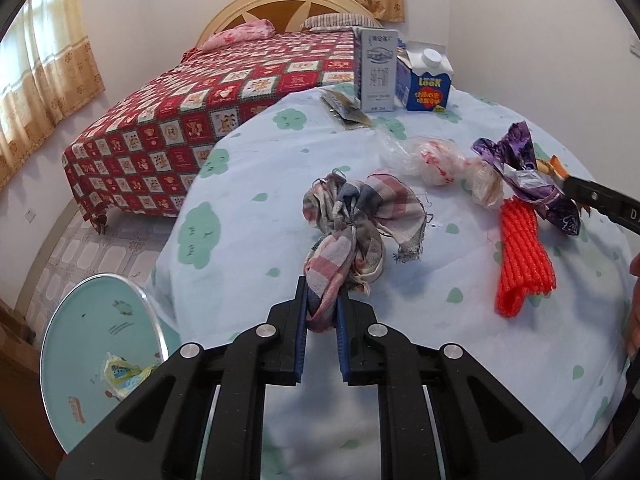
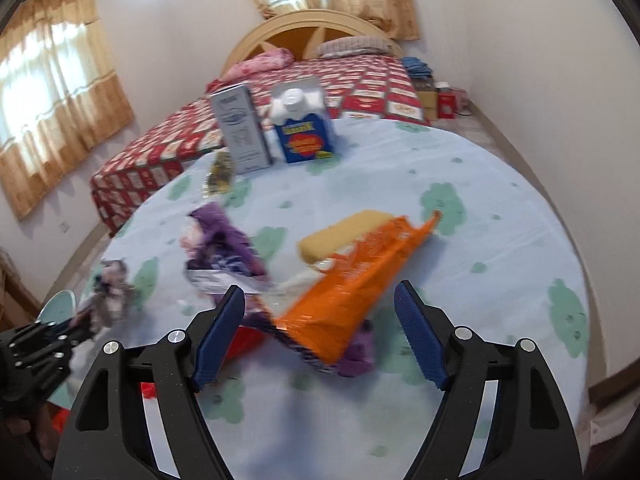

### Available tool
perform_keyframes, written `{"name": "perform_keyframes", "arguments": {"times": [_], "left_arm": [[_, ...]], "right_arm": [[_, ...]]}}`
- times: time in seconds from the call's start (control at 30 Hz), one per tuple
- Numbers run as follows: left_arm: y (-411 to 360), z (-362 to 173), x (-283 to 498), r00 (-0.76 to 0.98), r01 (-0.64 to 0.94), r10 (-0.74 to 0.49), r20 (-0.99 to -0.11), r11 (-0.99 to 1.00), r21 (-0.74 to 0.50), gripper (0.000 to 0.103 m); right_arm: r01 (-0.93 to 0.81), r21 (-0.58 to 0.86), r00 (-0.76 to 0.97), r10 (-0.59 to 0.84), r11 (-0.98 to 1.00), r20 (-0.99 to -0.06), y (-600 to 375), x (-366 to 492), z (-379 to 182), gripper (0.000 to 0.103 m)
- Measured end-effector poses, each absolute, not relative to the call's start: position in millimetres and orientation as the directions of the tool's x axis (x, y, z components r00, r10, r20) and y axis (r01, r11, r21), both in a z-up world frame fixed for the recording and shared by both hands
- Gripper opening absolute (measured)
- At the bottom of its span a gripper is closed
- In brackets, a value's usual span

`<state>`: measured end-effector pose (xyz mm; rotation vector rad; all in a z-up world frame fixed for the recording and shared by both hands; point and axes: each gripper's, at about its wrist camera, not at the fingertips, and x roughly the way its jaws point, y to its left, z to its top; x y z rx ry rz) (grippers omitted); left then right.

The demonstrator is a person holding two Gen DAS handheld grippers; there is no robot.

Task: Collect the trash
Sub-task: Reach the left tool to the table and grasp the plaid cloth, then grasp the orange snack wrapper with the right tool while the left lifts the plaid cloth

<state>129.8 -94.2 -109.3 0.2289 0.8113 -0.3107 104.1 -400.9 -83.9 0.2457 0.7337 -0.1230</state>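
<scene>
My left gripper (image 1: 322, 300) is shut on one end of a crumpled plaid rag (image 1: 360, 220) that lies on the round table (image 1: 248, 240). A light-blue bin (image 1: 100, 340) with a wrapper inside stands below the table's left edge. My right gripper (image 2: 320, 312) is open, with an orange wrapper (image 2: 352, 292) between its fingers and a purple wrapper (image 2: 224, 256) at the left finger. The purple wrapper (image 1: 528, 172) and the right gripper's finger (image 1: 600, 196) also show in the left wrist view. An orange-red foam net (image 1: 522, 252) and a clear plastic bag (image 1: 436, 160) lie nearby.
A grey carton (image 1: 376, 68), a blue milk carton (image 1: 428, 80) and a small foil packet (image 1: 346, 108) stand at the table's far edge. A yellow sponge (image 2: 344, 232) lies past the orange wrapper. A bed with a red quilt (image 1: 208, 100) is behind the table.
</scene>
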Motion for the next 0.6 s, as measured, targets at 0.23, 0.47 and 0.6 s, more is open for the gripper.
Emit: {"name": "perform_keyframes", "arguments": {"times": [0.23, 0.47, 0.6], "left_arm": [[-63.6, -99.9, 124.7, 0.673, 0.328, -0.158, -0.723, 0.939, 0.1, 0.012], [-60.5, -97.2, 114.1, 0.677, 0.328, -0.166, -0.717, 0.94, 0.093, 0.013], [-58.2, -96.8, 108.7, 0.678, 0.326, -0.165, -0.716, 0.941, 0.092, 0.013]], "right_arm": [[0.32, 0.12, 0.686, -0.143, 0.94, -0.713, -452.7, 57.9, -91.8, 0.077], [0.268, 0.198, 0.718, -0.059, 0.943, -0.694, -439.1, 85.7, -97.9, 0.064], [0.278, 0.188, 0.668, -0.048, 0.942, -0.743, -431.4, 104.4, -108.8, 0.057]]}}
